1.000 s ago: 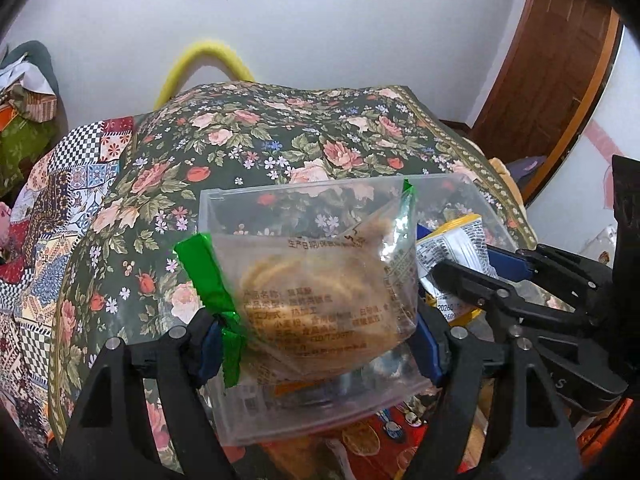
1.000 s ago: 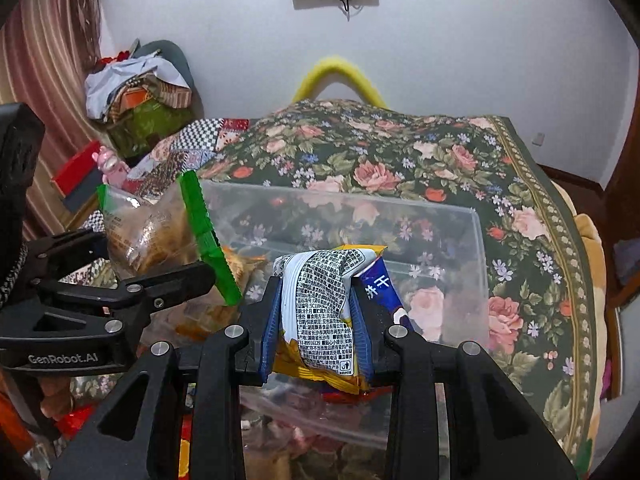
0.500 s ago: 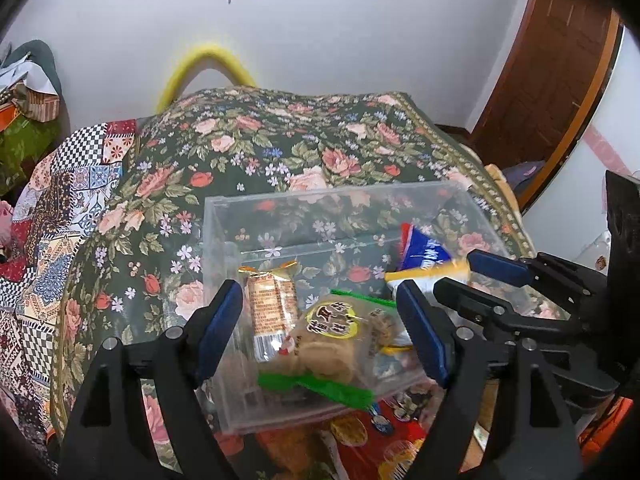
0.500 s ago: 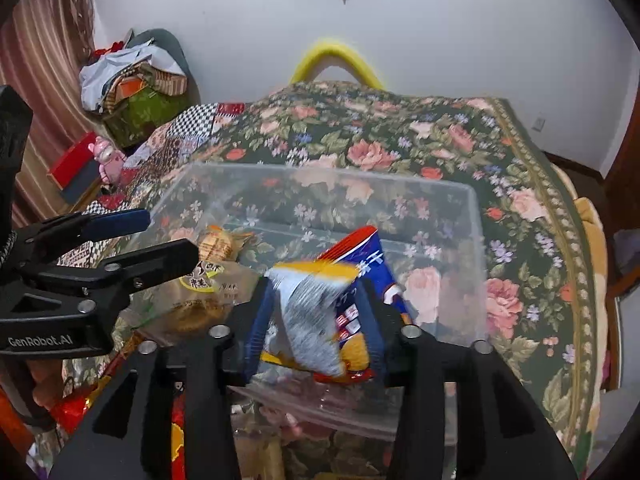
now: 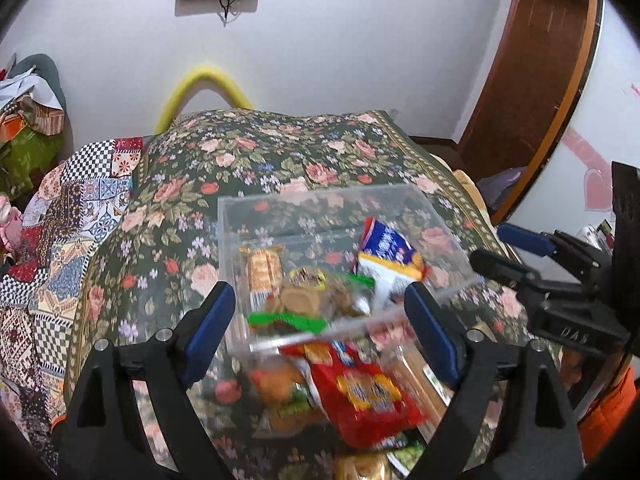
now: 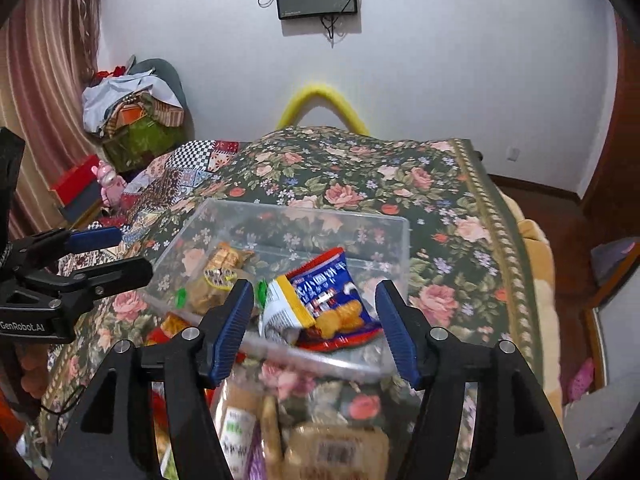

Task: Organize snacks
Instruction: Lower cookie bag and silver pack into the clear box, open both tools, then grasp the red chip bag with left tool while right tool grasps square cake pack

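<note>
A clear plastic box [image 5: 320, 204] [image 6: 304, 216] sits on the floral bedspread. Inside lie a green-edged biscuit bag [image 5: 304, 300] [image 6: 212, 280], a small orange packet [image 5: 264, 266] and a blue-and-red snack bag [image 5: 386, 254] [image 6: 328, 300]. My left gripper [image 5: 320, 320] is open and empty just in front of the box's near wall. My right gripper [image 6: 316, 312] is open and empty above the near rim, with the blue bag lying between its fingers. Loose snacks, including a red packet [image 5: 360, 392], lie in front of the box.
More packets [image 6: 320, 444] lie near the bed's front edge below the right gripper. The floral bedspread [image 5: 280, 160] stretches behind the box. A patchwork quilt [image 5: 60, 220] is to the left. A wooden door [image 5: 532, 60] stands at right.
Both grippers opened. The left let the biscuit bag drop into the box; the right then let go of the blue snack bag into it. Both grippers drew back and up.
</note>
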{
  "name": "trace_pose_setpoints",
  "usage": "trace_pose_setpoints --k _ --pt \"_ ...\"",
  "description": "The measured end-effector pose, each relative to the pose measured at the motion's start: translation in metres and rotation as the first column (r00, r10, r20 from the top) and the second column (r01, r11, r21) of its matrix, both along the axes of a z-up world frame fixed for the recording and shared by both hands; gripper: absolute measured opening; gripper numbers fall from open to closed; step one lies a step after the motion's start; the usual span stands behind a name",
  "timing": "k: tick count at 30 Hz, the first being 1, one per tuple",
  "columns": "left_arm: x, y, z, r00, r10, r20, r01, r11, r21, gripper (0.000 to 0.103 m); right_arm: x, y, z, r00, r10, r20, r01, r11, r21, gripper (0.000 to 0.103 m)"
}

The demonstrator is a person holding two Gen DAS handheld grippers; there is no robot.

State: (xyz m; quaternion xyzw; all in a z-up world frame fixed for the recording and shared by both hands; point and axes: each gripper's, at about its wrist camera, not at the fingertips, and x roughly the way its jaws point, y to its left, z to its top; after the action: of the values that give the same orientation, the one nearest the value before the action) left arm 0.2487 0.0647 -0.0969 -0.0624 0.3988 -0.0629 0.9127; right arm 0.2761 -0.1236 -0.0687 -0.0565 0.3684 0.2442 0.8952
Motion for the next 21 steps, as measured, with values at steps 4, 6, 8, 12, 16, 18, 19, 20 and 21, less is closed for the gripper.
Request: trace_pose_setpoints --k 4,6,8,12,16,18,19,20,21 --pt "-0.015 -0.007 -0.010 0.999 -0.014 -0.034 0.014 1.000 -0.006 0.087 -0.014 -0.013 -0.003 1.000 -0.014 -0.008 0.014 1.000 -0.002 0.067" --pt "-0.022 -0.011 -0.017 0.999 -0.017 -0.042 0.017 1.000 0.002 0.087 -0.020 -0.020 -0.009 1.000 -0.020 -0.023 0.019 1.000 -0.010 0.067" --pt "-0.029 -0.013 -0.025 0.999 -0.003 -0.050 0.004 1.000 0.011 0.087 -0.026 -0.026 -0.016 0.999 -0.022 -0.047 0.021 1.000 -0.012 0.068" --pt "-0.038 -0.013 -0.040 0.997 0.017 -0.076 -0.017 1.000 -0.004 0.087 -0.038 -0.036 -0.035 0.995 -0.035 -0.093 0.033 0.999 -0.028 0.069" --pt "-0.043 -0.016 -0.051 0.995 0.034 -0.095 -0.035 0.999 -0.008 0.078 -0.045 -0.043 -0.053 0.989 -0.043 -0.143 0.038 0.999 -0.031 0.075" --pt "-0.043 -0.018 -0.055 0.994 0.033 -0.104 -0.035 0.999 -0.012 0.073 -0.049 -0.045 -0.061 0.985 -0.046 -0.165 0.042 0.999 -0.031 0.075" --pt "-0.042 -0.018 -0.057 0.993 0.032 -0.109 -0.034 0.999 -0.015 0.072 -0.051 -0.046 -0.065 0.984 -0.048 -0.171 0.044 0.999 -0.028 0.075" --pt "-0.042 -0.020 -0.059 0.993 0.032 -0.113 -0.034 0.999 -0.017 0.070 -0.052 -0.047 -0.068 0.983 -0.050 -0.179 0.047 0.999 -0.024 0.075" --pt "-0.041 -0.021 -0.062 0.993 0.033 -0.117 -0.036 0.999 -0.019 0.066 -0.053 -0.048 -0.071 0.982 -0.051 -0.184 0.048 0.999 -0.020 0.075"
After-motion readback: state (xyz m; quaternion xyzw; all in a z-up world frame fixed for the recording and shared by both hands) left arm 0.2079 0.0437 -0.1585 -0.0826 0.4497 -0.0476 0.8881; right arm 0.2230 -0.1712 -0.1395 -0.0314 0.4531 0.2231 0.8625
